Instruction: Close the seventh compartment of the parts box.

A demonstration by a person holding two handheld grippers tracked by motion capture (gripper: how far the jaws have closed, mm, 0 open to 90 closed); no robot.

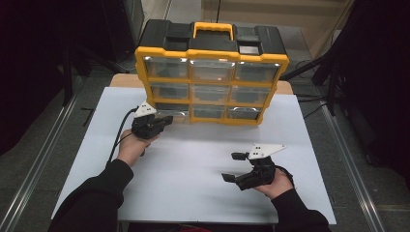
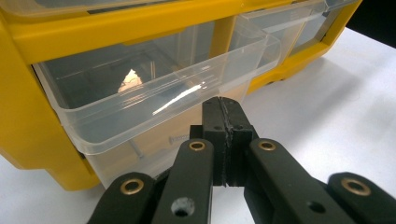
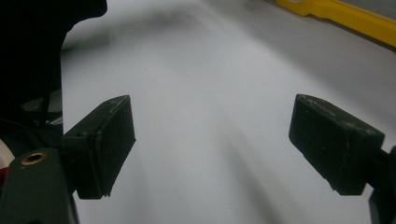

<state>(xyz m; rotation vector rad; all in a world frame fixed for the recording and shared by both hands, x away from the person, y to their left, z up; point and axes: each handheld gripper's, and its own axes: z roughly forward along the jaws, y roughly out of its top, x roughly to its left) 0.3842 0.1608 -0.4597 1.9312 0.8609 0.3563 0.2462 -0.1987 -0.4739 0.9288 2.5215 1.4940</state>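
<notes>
Grippers first: we hold the left gripper (image 2: 223,140) with its black jaws pressed flat together and nothing between them, its tip just in front of the clear drawer (image 2: 154,102) at the bottom left of the organizer. From above, that left gripper (image 1: 162,121) sits at the lower left corner of the cabinet, close against it. Our right gripper (image 1: 233,166) hangs well apart from it, low over the white tabletop (image 1: 193,159) toward the right front, and its jaws stand wide apart around bare table; in its own view the right gripper (image 3: 212,140) shows one pad (image 3: 105,140) at each side with white surface between them.

Largest on the table is the yellow and black organizer (image 1: 211,72), standing upright at the far edge with a yellow carry handle (image 1: 213,30) on top and three rows of three clear drawers facing us. In the left gripper view the bottom left drawer juts forward out of the yellow frame (image 2: 116,28), its clear front lip just above the closed jaws; whether they touch it, we cannot tell. A small pale reflection (image 2: 130,80) glints inside the drawer. We can make out no contents for certain.
</notes>
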